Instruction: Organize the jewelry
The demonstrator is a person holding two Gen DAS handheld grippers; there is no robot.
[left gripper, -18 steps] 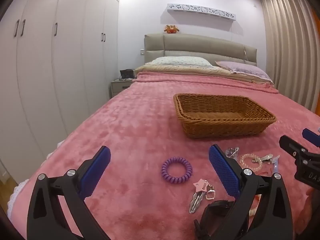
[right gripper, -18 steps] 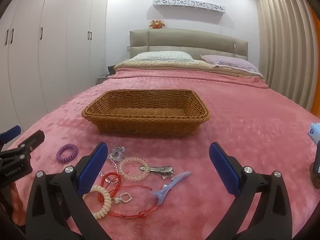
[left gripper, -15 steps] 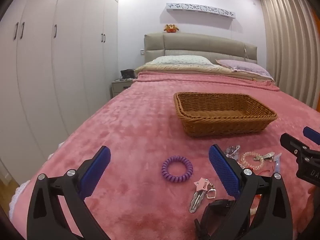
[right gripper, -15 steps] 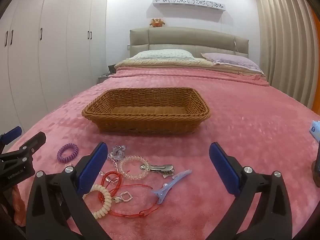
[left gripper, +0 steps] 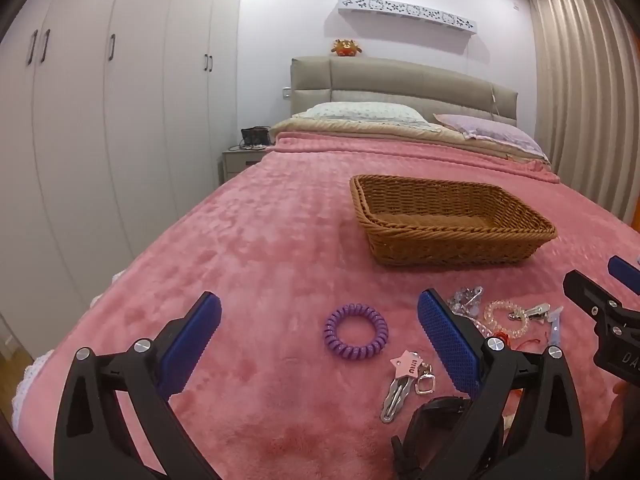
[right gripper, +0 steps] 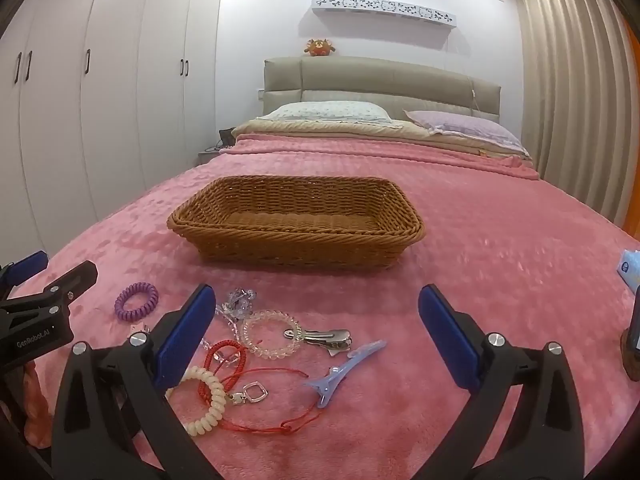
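Right wrist view: my right gripper (right gripper: 312,332) hangs over the bed with its jaws spread wide and nothing between the pads, tipped down toward the jewelry. I hold it wide, I judge, because the pieces lie loose and tangled and I have yet to pick one. The basket (right gripper: 296,236) sits at twelve o'clock, empty so far as I can see, so it is likely where everything goes. Just beyond my left pad, at about ten o'clock, lie a crystal charm (right gripper: 239,304) and a bead bracelet (right gripper: 271,334); a silver clip (right gripper: 320,337) touches the bracelet's right side. Nearer me are a blue clip (right gripper: 344,366), a red cord (right gripper: 248,396) and a cream coil (right gripper: 206,398), the cord looping across the coil and a small square charm (right gripper: 254,393). That tangle is the snag: lifting one may drag another.

My left gripper (left gripper: 320,344) is just as wide and empty. The purple coil (left gripper: 356,332) lies on its own between its pads at twelve o'clock, the easiest first grab. A star clip (left gripper: 402,384) lies at one o'clock, beside the right pad. Between jewelry and basket the blanket (left gripper: 260,264) is bare, so nothing blocks the carry. A blue packet (right gripper: 630,266) sits far off at three o'clock in the right view.
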